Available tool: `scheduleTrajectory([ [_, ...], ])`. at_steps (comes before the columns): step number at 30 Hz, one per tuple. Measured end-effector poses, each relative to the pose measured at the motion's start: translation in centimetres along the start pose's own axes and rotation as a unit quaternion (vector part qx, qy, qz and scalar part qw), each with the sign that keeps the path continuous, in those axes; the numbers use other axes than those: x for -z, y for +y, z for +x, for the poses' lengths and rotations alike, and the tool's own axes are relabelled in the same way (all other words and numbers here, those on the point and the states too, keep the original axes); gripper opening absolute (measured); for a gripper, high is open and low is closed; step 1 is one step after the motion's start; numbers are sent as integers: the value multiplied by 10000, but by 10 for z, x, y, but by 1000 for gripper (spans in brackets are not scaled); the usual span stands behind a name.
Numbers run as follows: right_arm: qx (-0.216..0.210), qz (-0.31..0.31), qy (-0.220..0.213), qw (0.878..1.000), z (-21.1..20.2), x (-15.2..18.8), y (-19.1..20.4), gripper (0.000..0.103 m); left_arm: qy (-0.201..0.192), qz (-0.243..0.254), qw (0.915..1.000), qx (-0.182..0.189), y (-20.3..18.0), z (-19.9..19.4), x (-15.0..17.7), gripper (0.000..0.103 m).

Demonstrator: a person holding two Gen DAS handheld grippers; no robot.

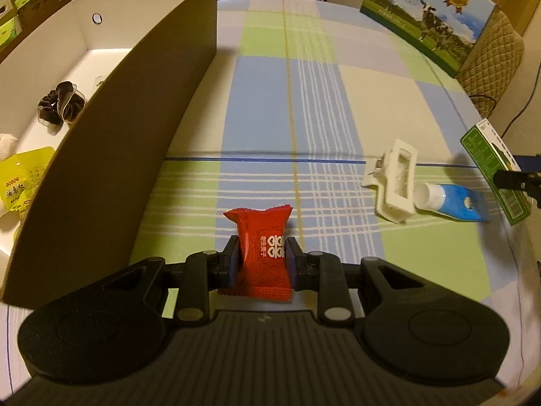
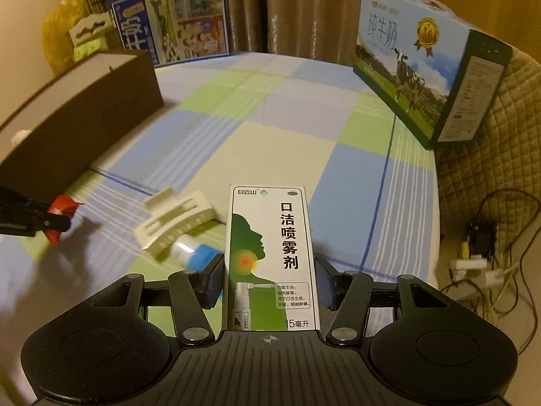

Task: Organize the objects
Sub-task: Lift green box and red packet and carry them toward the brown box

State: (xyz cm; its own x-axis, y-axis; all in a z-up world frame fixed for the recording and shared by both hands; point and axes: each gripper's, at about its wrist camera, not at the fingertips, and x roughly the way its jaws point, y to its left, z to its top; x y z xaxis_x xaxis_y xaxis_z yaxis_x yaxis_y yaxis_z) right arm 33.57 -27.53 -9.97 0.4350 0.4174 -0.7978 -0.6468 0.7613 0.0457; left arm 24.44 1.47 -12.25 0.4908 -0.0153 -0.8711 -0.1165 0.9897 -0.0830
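Observation:
My left gripper (image 1: 262, 253) is shut on a red candy packet (image 1: 260, 233), held upright a little above the plaid tablecloth (image 1: 304, 101), just right of the brown box (image 1: 135, 108). My right gripper (image 2: 270, 270) is shut on a white and green spray carton (image 2: 270, 237) and holds it off the cloth. That carton (image 1: 490, 165) also shows at the right edge of the left wrist view. In the right wrist view the red candy packet (image 2: 62, 208) shows at the far left. A white hair clip (image 1: 394, 182) and a blue tube (image 1: 453, 201) lie on the cloth between the two grippers.
The brown box is white inside and holds a black scrunchie (image 1: 62, 105) and a yellow packet (image 1: 23, 176). A large milk carton box (image 1: 429, 17) stands at the back right on a quilted chair (image 2: 490, 169). Cables and a power strip (image 2: 473, 264) lie past the table's right edge.

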Motion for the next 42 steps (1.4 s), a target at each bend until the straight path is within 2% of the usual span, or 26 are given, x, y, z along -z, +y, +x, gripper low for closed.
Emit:
scheduleTrajectory([
  [6,-107,217,-147,9996,-26,6,23,52,-119,53,9998,123,-1,-19,5,23],
  [19,-750,255,-448,9959,-60,-7,106,52,-624,176,9964,541,10,-81,13,23],
  [30,-1160,43,-549,9917,-61,-30,182,52,-932,95,9943,501,62,-123,21,23],
  [42,-1683,19,-448,9847,-30,-62,262,52,-1079,-249,9938,130,145,-149,20,23],
])
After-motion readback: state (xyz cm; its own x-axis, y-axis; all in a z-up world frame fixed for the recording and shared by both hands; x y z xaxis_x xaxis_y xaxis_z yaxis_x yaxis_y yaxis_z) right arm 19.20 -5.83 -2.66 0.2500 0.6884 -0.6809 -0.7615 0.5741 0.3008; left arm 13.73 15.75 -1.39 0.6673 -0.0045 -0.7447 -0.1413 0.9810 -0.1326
